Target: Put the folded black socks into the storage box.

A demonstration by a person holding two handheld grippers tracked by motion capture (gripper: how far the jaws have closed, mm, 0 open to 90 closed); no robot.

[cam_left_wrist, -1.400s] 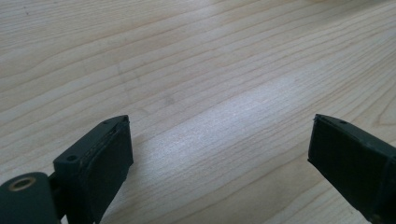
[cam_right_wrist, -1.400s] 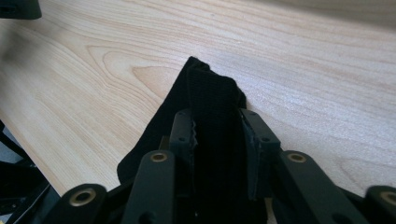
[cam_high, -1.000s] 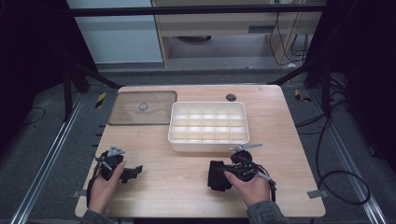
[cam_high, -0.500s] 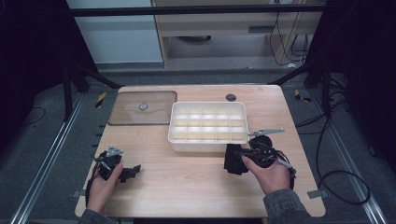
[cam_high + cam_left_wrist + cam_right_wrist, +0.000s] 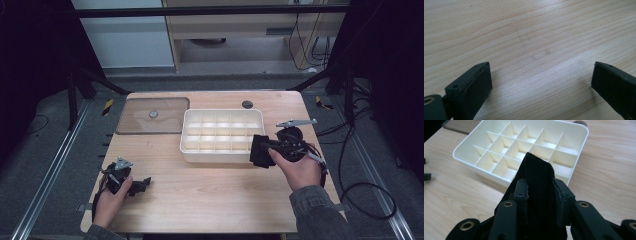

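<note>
Right claw (image 5: 261, 150) clenched on a black folded strap (image 5: 537, 177), held just off the near right corner of the white divided tray (image 5: 190, 145). Tray lies ahead and left of strap; strap's long axis points toward it. Left claw (image 5: 142, 184) released, resting on table (image 5: 210, 200), well apart.

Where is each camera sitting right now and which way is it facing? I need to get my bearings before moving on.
High view: above the person's side, looking forward and down on the table; both forearms, left gripper, right gripper.
Left gripper view: on the left gripper, facing bare tabletop; jaws wide apart.
Right gripper view: on the right gripper, facing the white divided tray; jaws clamp a black folded item.
Shared: high and right gripper views both show the tray and black item.
</note>
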